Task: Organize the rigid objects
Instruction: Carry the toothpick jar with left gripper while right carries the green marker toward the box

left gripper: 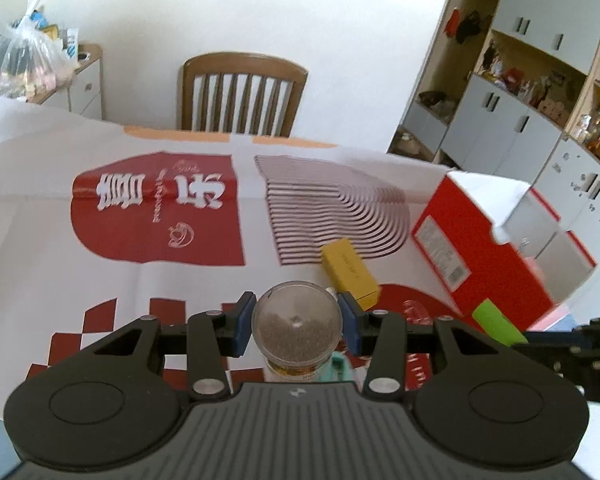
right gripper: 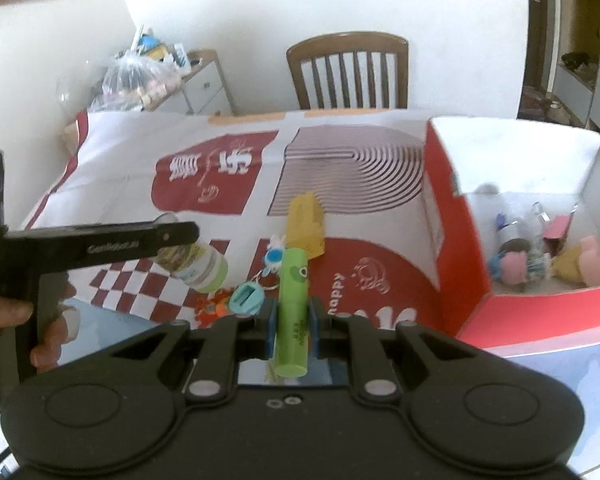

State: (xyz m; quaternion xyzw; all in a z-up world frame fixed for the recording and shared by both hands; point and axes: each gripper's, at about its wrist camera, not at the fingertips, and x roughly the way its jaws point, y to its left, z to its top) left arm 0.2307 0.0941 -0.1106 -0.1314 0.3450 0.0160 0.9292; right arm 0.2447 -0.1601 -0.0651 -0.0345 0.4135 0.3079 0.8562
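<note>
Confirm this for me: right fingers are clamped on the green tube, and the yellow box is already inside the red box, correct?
Not quite. The right fingers do clamp the green tube, but the yellow box lies on the tablecloth beside the red box, not inside, as the right wrist view shows.

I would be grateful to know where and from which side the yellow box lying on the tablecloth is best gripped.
Grip the yellow box across its two long sides near the middle, coming down from above. It lies flat on the tablecloth, long and narrow, with its top face exposed; the ends sit close to the green tube.
</note>
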